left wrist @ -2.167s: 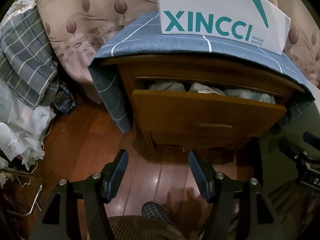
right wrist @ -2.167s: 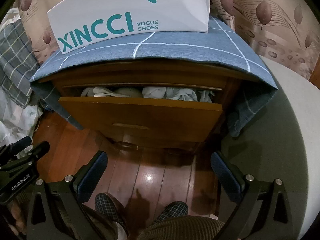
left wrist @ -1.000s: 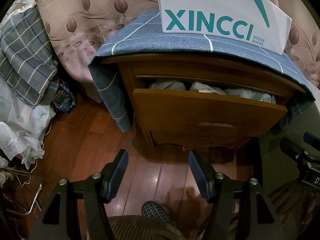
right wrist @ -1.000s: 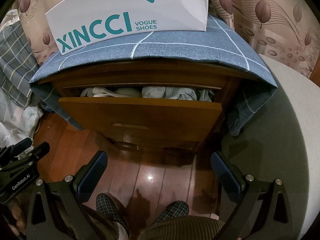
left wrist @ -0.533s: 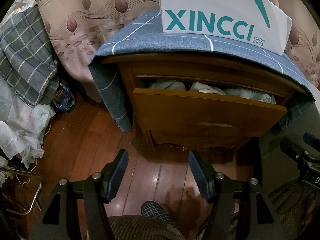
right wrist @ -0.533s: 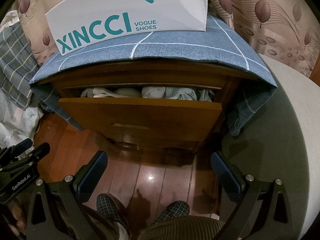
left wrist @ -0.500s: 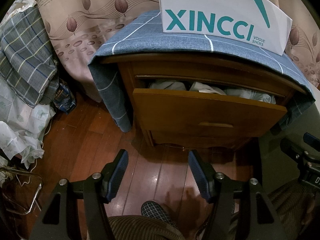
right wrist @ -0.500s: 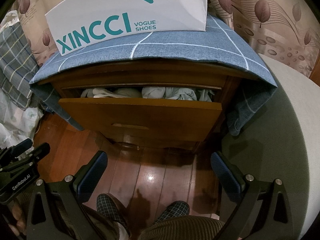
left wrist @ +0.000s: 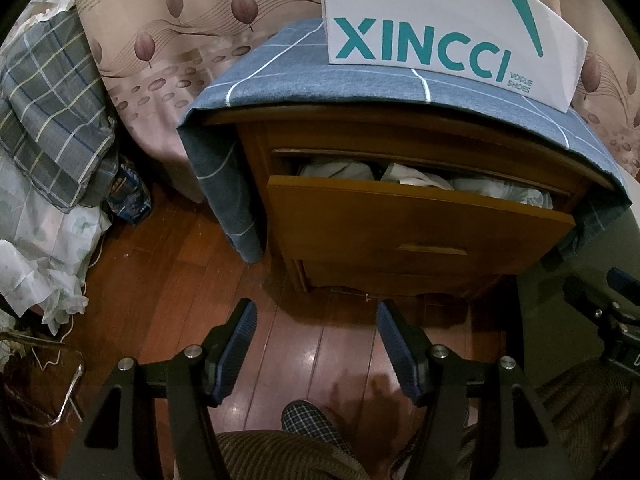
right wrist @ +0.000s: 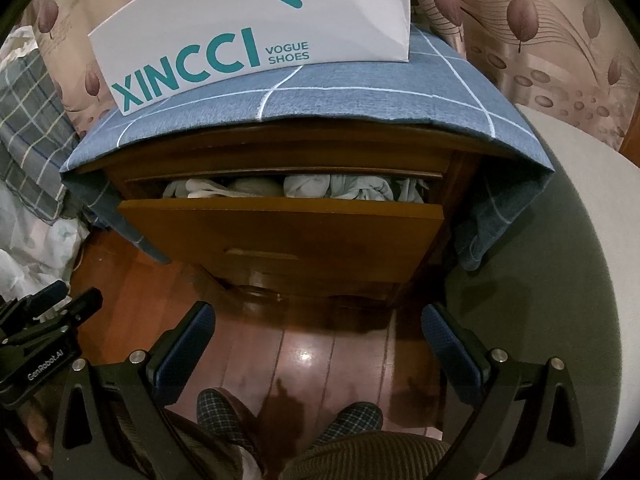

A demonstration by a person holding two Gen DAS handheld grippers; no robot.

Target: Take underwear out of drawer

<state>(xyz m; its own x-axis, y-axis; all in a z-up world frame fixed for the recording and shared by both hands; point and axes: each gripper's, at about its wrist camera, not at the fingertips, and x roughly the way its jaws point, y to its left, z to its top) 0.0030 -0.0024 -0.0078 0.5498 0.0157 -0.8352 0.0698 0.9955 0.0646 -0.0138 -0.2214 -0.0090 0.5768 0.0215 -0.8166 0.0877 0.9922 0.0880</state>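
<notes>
left wrist view: left gripper (left wrist: 316, 336) hangs half open and empty over the floor, well short of the partly open drawer (left wrist: 416, 224).
right wrist view: right gripper (right wrist: 318, 340) gapes wide, empty; pale underwear (right wrist: 344, 188) lies along the drawer's top edge. reaching in looks next.

A white shoe bag (left wrist: 448, 28) stands on a blue checked cloth (left wrist: 280, 76) before leaf-patterned curtains (left wrist: 192, 40).

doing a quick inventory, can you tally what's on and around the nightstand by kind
nightstand: 1
open drawer: 1
blue checked cloth: 1
white shoe box: 1
gripper: 2, left gripper and right gripper, both open and empty
total: 6
</notes>
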